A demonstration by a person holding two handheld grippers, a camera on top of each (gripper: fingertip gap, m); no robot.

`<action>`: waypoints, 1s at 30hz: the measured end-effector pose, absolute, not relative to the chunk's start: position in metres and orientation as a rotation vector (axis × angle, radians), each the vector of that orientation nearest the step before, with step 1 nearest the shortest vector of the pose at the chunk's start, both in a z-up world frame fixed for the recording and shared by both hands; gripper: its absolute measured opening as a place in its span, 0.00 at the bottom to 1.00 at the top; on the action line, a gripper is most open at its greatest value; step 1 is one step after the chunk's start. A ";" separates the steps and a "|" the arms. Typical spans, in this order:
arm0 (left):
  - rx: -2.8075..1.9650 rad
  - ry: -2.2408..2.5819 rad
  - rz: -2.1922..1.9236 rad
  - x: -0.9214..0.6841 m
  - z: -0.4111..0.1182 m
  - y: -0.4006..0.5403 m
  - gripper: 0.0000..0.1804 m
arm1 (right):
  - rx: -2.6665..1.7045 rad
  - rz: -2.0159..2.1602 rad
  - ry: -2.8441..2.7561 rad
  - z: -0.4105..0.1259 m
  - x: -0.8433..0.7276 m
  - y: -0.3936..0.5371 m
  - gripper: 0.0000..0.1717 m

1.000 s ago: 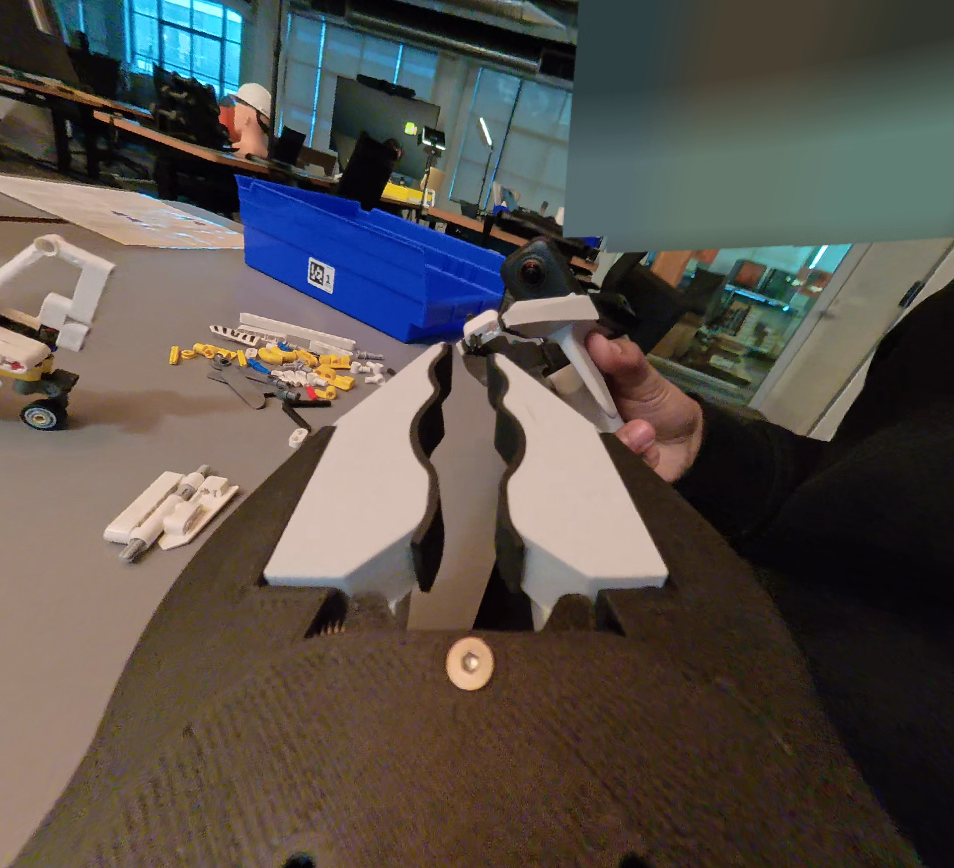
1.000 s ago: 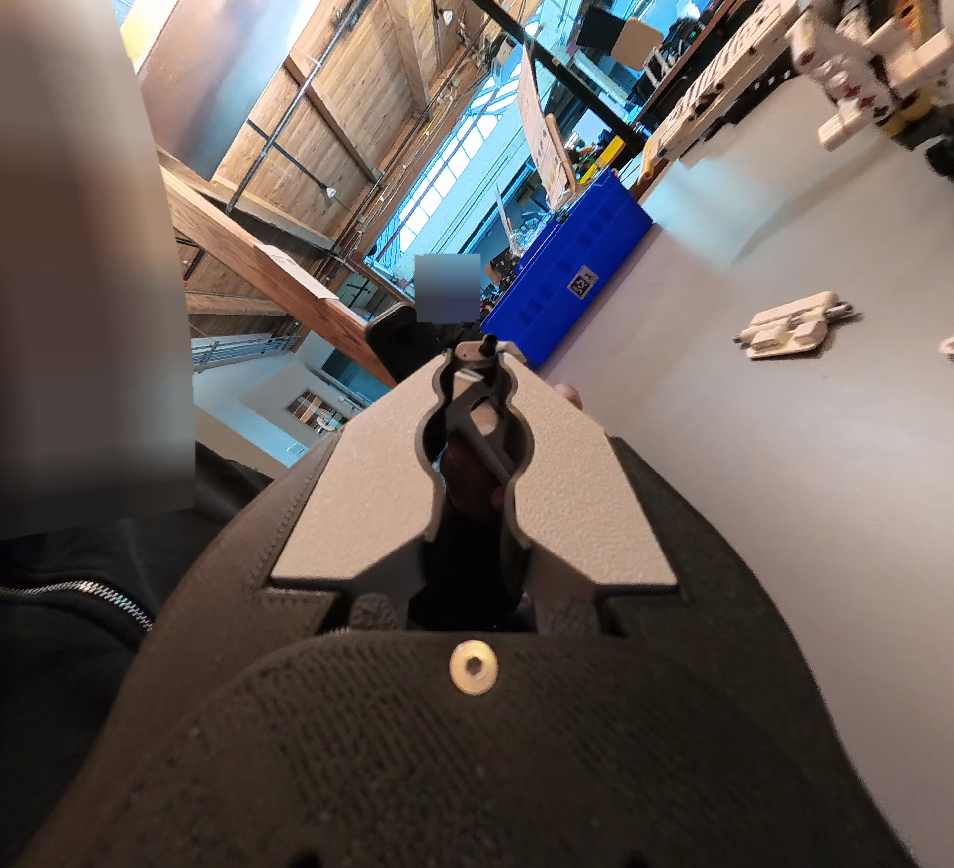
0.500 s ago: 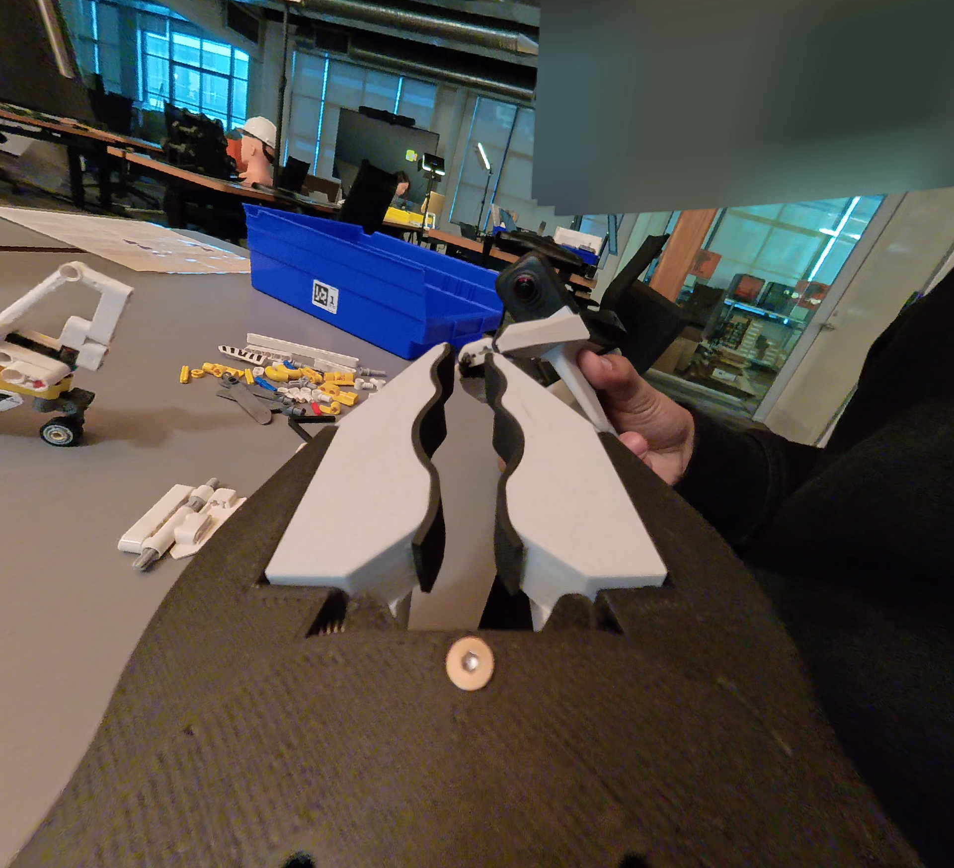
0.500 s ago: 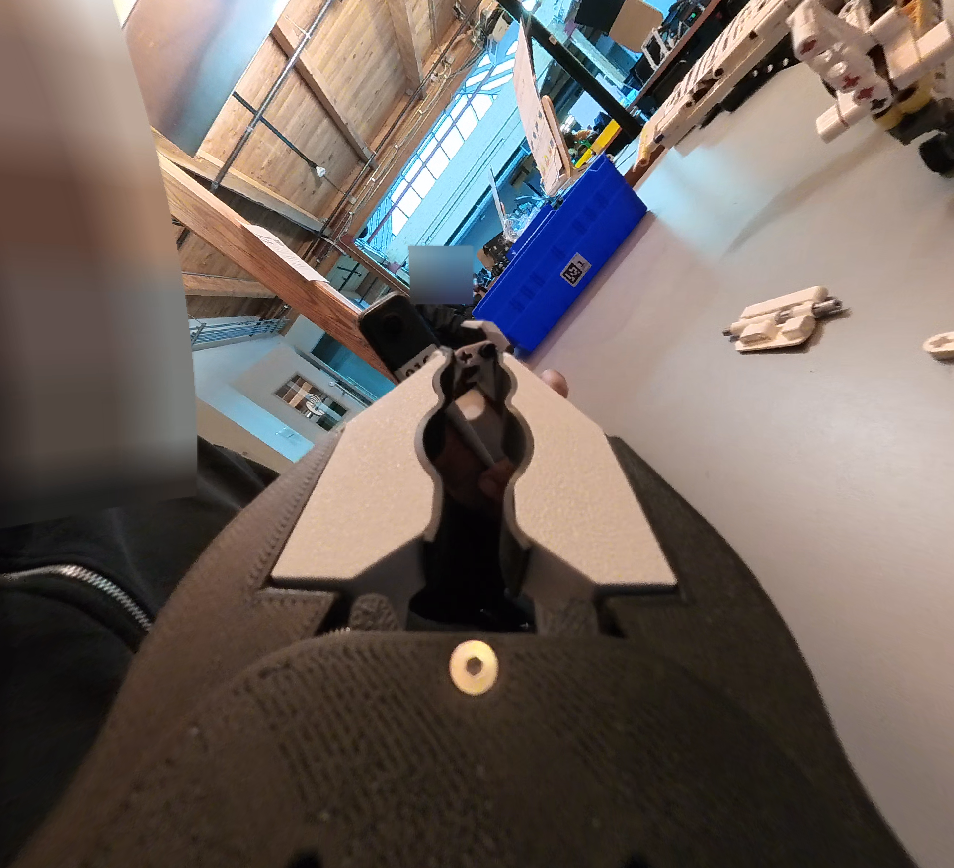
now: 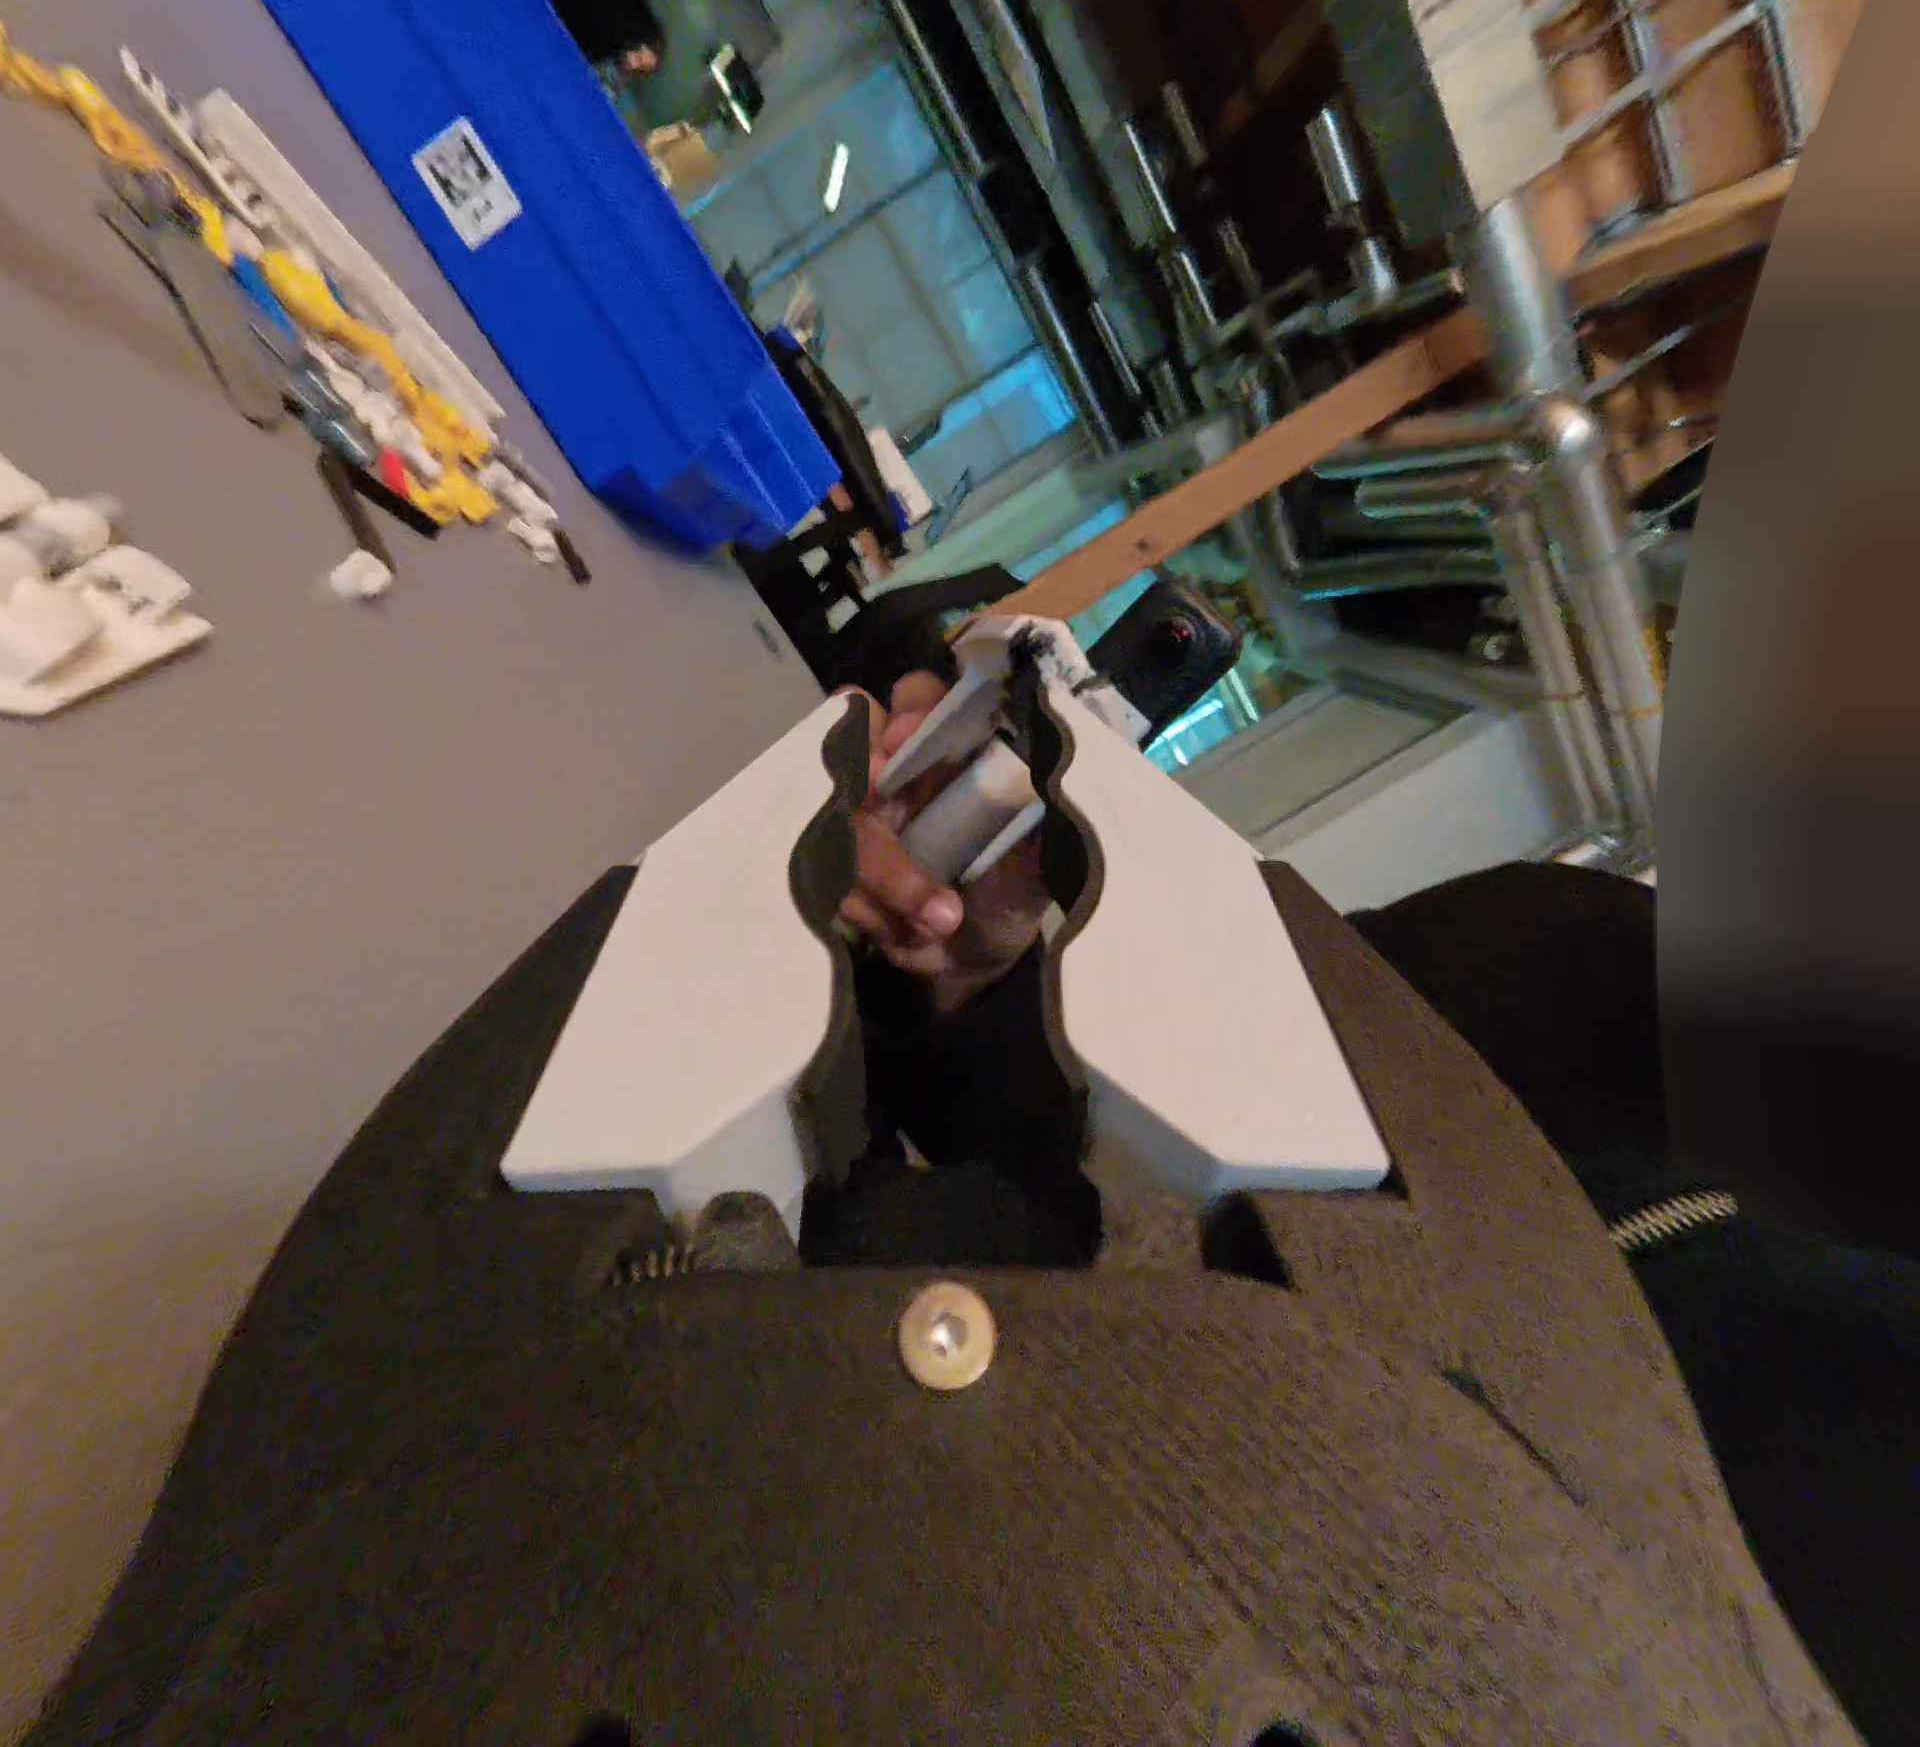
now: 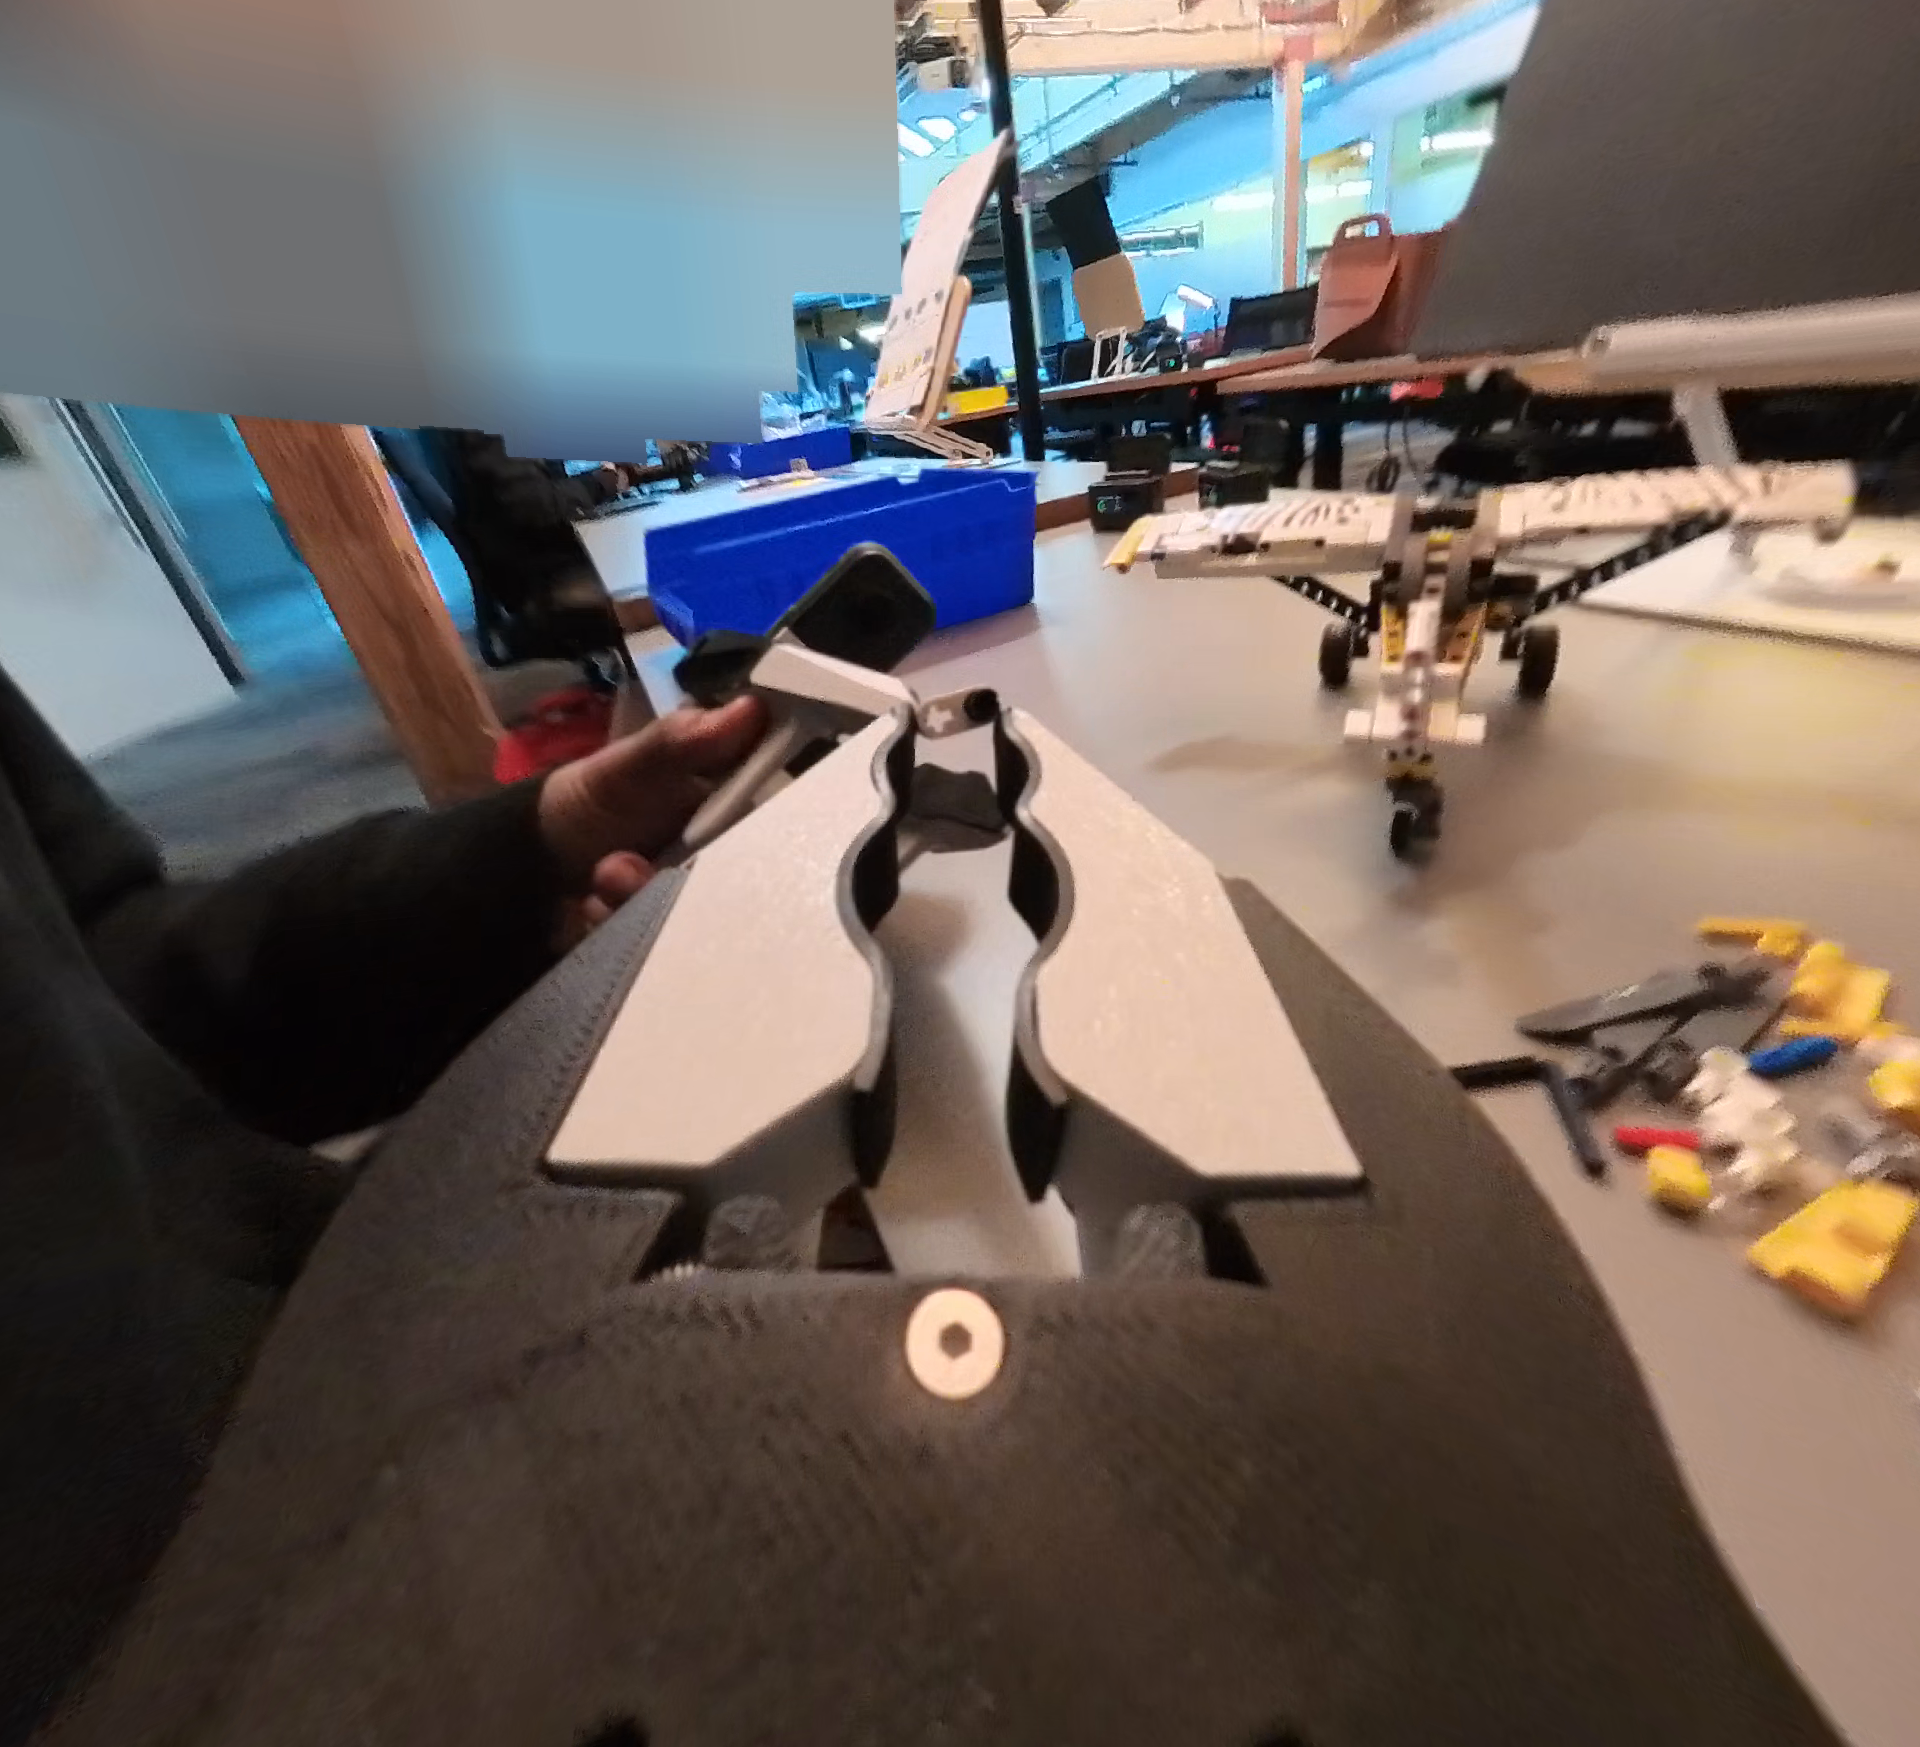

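The right gripper [image 6: 951,729] is closed on a small white connector piece [image 6: 940,712] from a building-block set. The piece sits crosswise at the very fingertips, with a cross-shaped hole on one face and a dark round end beside it, and it is raised clear of the grey table [image 6: 1195,710]. The left gripper [image 5: 943,721] is released. Its fingers stand apart with nothing between them, and in the right wrist view its tip lies just beside the held piece, carried by a hand [image 6: 644,783]. Judged from its appearance, the piece is light, rigid moulded plastic with smooth faces. It is not fragile, but it is likely to pivot or slip in a tip-only hold, so take it across the flat sides, not over the round end. A white and yellow model aircraft [image 6: 1434,554] on black wheels stands well apart to the right. Loose parts [image 6: 1766,1074] in yellow, black, white, blue and red lie near the table edge. A blue bin [image 5: 499,191] stands behind them and bears a white label [image 5: 465,182] with a black square code mark. No brand name is legible on any item.
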State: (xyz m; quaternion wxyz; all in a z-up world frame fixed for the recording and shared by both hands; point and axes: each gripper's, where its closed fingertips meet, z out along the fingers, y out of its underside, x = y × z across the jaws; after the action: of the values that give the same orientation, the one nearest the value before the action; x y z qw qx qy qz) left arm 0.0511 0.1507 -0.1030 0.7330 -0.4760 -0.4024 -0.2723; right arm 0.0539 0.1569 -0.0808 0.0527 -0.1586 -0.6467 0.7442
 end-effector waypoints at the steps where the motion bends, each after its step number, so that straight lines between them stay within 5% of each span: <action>1: -1.021 -0.860 -0.646 0.054 -0.099 0.152 0.16 | -0.411 2.217 -1.965 -0.080 0.056 0.156 0.08; 8: -0.961 -0.814 -0.752 0.061 -0.094 0.154 0.10 | -0.113 1.905 -1.993 -0.096 0.064 0.144 0.08; 11: -0.938 -0.809 -0.749 0.060 -0.092 0.150 0.00 | -0.123 1.946 -1.994 -0.094 0.066 0.143 0.08; 18: -0.949 -0.791 -0.789 0.065 -0.092 0.156 0.09 | -0.122 1.944 -1.989 -0.093 0.067 0.145 0.08; 30: -0.889 -0.729 -0.788 0.066 -0.081 0.153 0.02 | -0.345 2.157 -1.993 -0.088 0.064 0.149 0.10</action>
State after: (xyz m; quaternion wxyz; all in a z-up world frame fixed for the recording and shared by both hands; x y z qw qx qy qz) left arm 0.0656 0.1532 -0.0808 0.7669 -0.4095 -0.3357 -0.3627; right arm 0.0643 0.1492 -0.0877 0.0920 -0.1160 -0.6712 0.7263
